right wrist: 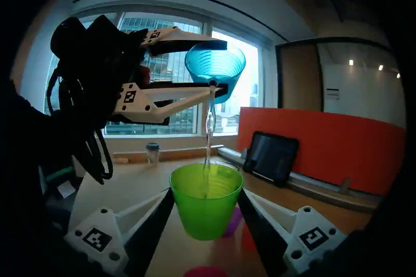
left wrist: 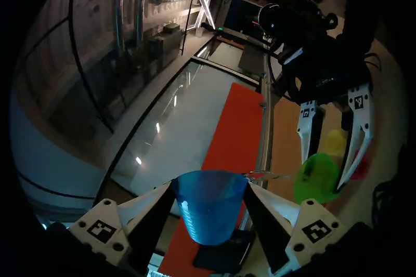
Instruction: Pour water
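My left gripper (left wrist: 209, 209) is shut on a blue translucent cup (left wrist: 209, 204), tipped over so a thin stream of water (left wrist: 268, 175) runs from its rim. In the right gripper view the same blue cup (right wrist: 215, 69) hangs tilted above, held by the left gripper (right wrist: 218, 66), and the stream of water (right wrist: 209, 131) falls into the green cup (right wrist: 206, 204). My right gripper (right wrist: 205, 209) is shut on that green cup, held upright. In the left gripper view, the green cup (left wrist: 316, 177) sits between the right gripper's (left wrist: 325, 175) white fingers.
A wooden table (right wrist: 171, 246) lies below with yellow (left wrist: 335, 142), pink (right wrist: 205, 272) and purple (right wrist: 234, 220) cups on it. A dark tablet (right wrist: 270, 156) leans against an orange divider (right wrist: 338, 142). A small jar (right wrist: 152, 152) stands by the window sill.
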Action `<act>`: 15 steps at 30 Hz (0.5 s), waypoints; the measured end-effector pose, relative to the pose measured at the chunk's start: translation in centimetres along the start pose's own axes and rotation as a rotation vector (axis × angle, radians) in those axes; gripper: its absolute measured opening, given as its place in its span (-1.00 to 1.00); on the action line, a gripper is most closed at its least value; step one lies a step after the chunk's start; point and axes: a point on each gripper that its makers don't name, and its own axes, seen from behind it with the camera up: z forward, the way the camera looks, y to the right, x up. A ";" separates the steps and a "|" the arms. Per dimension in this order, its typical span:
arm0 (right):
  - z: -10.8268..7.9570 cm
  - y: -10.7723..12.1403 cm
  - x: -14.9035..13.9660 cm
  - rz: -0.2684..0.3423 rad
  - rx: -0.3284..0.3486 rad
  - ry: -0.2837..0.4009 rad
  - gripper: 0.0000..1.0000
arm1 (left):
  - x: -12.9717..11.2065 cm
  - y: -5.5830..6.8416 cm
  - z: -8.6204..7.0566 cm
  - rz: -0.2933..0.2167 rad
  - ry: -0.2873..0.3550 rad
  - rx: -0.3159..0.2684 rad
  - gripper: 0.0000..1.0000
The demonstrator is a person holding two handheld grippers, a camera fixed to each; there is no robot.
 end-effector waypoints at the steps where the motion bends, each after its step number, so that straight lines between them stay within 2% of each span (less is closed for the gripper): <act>1: 0.0 0.0 0.0 0.000 -0.001 0.001 0.76 | 0.1 -0.1 0.0 0.004 0.000 0.002 0.76; 15: -0.2 0.3 0.3 -0.001 -0.005 0.011 0.76 | 0.9 -0.6 0.0 0.072 0.007 0.014 0.77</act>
